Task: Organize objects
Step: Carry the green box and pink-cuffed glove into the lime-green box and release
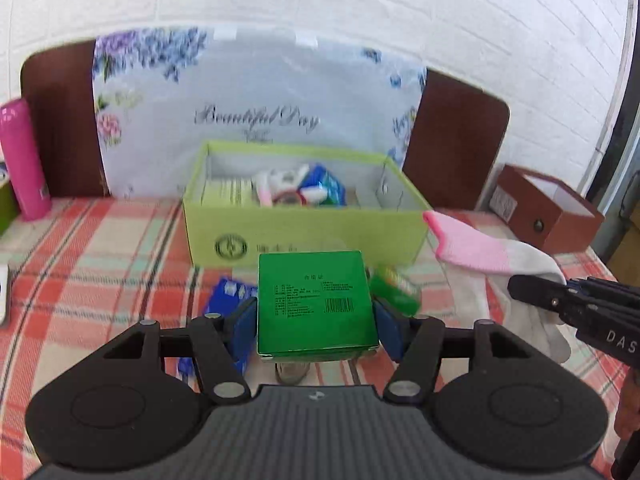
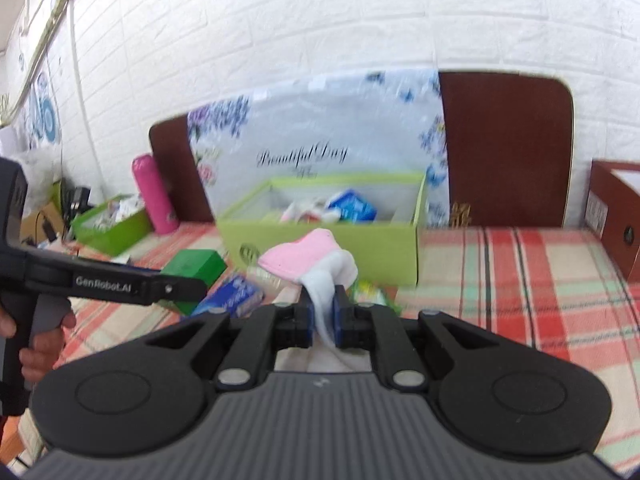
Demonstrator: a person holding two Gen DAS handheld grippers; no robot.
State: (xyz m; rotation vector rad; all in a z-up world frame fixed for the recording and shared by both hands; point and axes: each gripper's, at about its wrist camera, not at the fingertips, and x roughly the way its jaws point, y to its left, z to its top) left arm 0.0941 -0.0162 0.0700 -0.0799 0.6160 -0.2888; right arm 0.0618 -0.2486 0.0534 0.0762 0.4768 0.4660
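Observation:
My left gripper is shut on a flat green box and holds it above the checked cloth, just in front of the light green open box. My right gripper is shut on a pink and white sock, which hangs lifted near the same box. The sock and the right gripper's fingers show at the right of the left wrist view. The green box and the left gripper show at the left of the right wrist view. The open box holds several packets.
On the cloth lie a blue packet, a small green packet and a white cloth. A pink bottle stands at the left, a brown box at the right. A floral board leans behind.

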